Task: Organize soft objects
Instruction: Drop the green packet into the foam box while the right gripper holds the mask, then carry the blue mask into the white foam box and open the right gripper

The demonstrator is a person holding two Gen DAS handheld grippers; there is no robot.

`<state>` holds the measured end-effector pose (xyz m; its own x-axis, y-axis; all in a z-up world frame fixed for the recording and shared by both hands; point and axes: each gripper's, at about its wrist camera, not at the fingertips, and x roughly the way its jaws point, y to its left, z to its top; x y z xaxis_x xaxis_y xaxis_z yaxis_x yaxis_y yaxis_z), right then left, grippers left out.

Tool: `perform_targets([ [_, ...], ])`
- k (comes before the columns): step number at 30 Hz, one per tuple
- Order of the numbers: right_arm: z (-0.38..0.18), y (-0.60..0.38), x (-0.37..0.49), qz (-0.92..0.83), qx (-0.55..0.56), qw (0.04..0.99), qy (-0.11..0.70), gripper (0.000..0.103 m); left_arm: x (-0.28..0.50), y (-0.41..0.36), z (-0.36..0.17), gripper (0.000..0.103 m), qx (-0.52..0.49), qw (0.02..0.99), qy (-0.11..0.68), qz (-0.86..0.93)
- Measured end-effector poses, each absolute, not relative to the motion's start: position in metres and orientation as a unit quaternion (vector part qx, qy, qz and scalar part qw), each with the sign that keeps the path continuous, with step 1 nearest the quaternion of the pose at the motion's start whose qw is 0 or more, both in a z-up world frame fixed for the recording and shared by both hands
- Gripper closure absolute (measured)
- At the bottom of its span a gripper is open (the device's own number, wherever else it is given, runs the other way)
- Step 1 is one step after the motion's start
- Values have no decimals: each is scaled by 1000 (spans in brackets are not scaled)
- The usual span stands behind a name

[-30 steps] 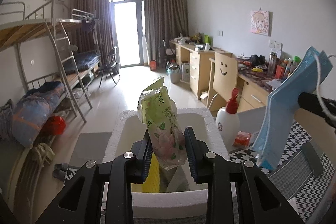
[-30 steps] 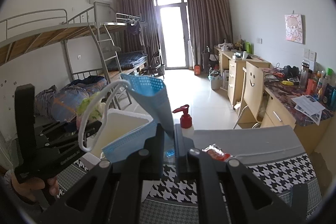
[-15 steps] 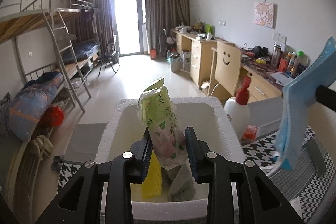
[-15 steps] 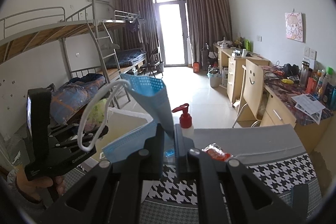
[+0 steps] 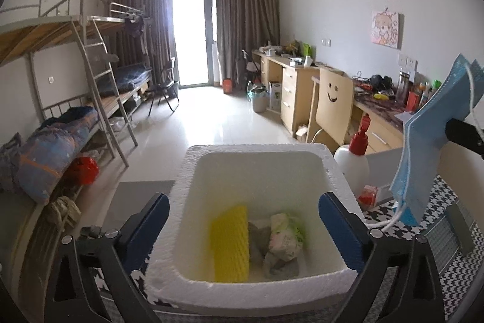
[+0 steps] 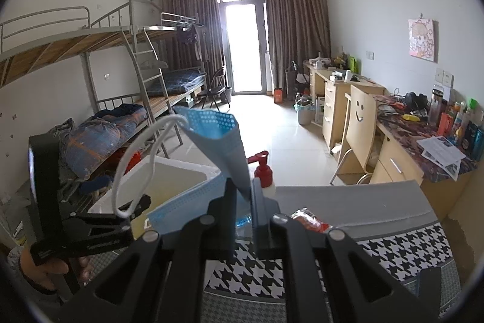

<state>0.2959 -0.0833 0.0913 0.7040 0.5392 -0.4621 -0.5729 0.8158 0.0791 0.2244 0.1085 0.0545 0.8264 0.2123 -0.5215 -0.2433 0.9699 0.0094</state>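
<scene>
A white foam box stands on the table right in front of me. Inside it lie a yellow sponge, a grey cloth and a green-and-pink soft packet. My left gripper hovers over the box with its jaws opening wide; the packet lies loose below them and nothing is between the pads. My right gripper is shut on a folded blue face mask, held up to the right of the box. The mask's white ear loop dangles beside the box.
A white pump bottle with a red top and a red packet sit just right of the box. The table has a houndstooth cloth. Beyond are a smiley-face chair, a cluttered desk and a bunk bed.
The left gripper's jaws have sprung apart and the green packet has dropped from them into the foam box. The right gripper still holds the mask in the same place.
</scene>
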Motion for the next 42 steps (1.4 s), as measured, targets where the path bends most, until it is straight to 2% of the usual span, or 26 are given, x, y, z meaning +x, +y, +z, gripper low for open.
perform_targets([
  [42, 63, -1, 311, 358, -83, 882, 296, 92, 176, 145, 49, 1, -52, 945, 244, 210],
])
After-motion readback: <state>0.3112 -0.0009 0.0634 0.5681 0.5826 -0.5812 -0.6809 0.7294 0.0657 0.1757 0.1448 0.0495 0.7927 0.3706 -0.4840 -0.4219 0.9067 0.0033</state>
